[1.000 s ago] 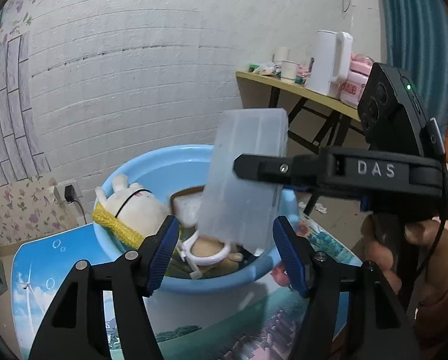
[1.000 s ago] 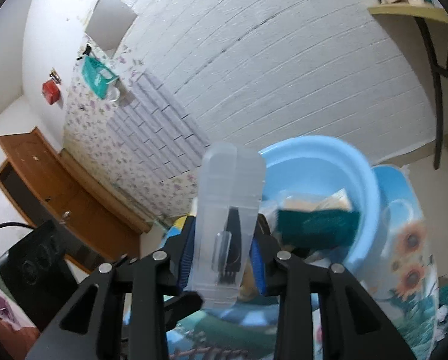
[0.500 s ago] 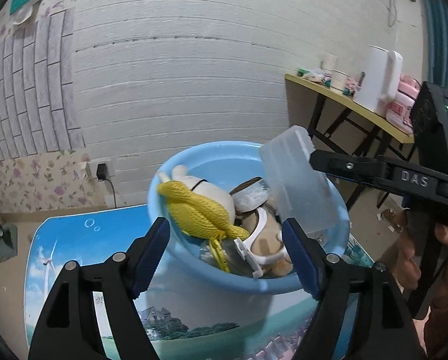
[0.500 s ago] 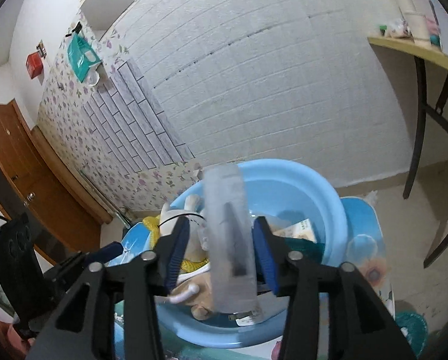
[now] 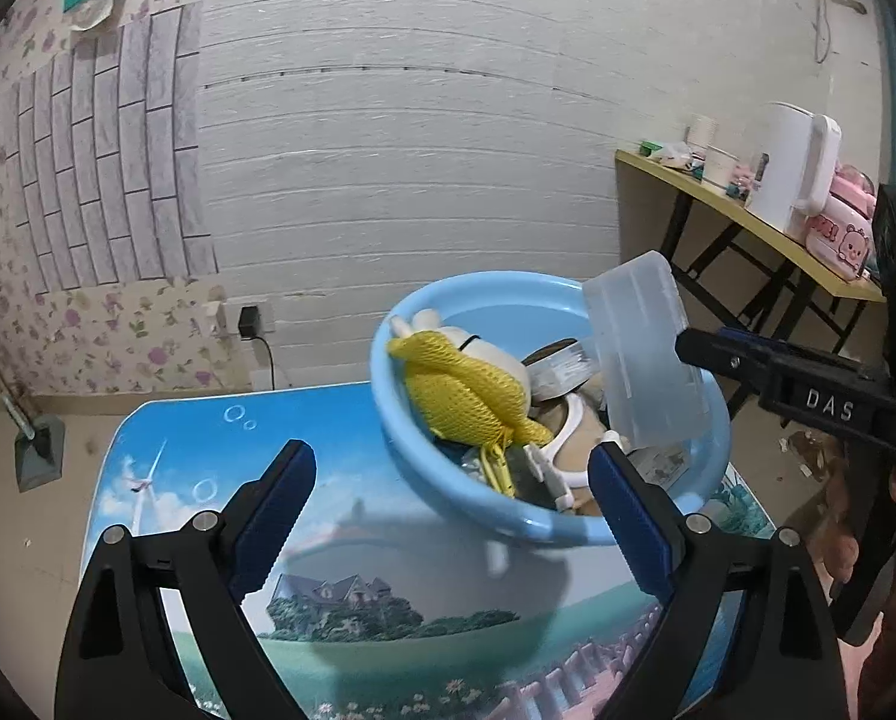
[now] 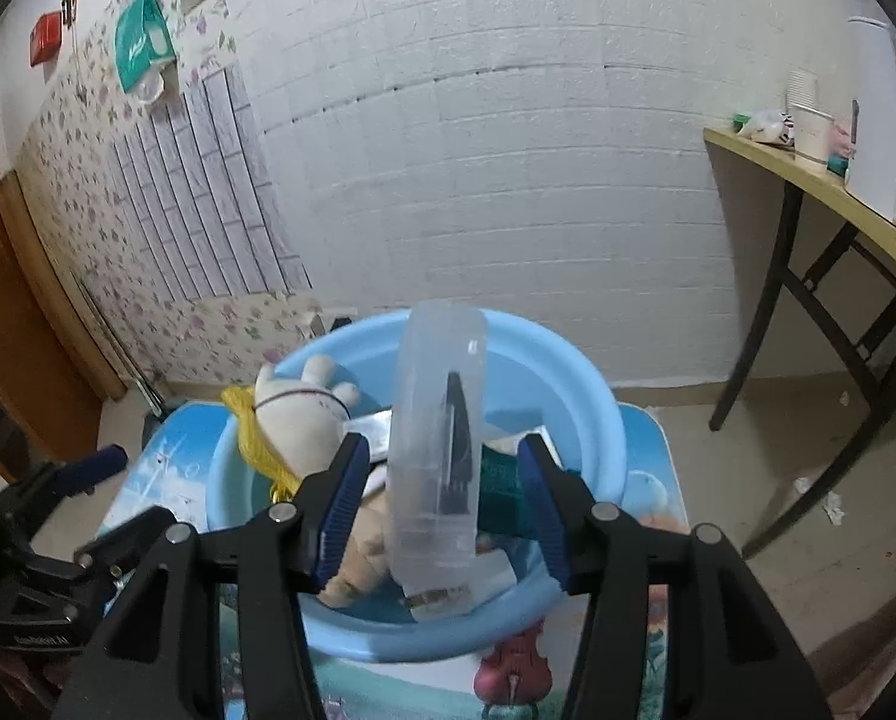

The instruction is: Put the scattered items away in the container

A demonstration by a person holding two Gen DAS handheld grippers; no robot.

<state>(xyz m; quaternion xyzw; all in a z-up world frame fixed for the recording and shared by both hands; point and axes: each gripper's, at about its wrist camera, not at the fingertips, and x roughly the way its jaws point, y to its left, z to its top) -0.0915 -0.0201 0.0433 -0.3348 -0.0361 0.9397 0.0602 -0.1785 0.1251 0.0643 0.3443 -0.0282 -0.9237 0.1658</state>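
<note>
Both tongs are opening: left gripper point(image 5: 451, 513) wide and empty, right gripper point(image 6: 441, 507) parting around the clear plastic case point(image 6: 438, 450), which hangs over the blue basin point(image 6: 592, 396); let it drop freely, then lift straight away

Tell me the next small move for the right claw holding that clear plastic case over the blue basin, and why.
Probably let the right claw finish opening, then draw it back. Its jaws are opening, with gaps showing on both sides of the clear plastic case, which stands tilted inside the blue basin among the toys already there.
</note>
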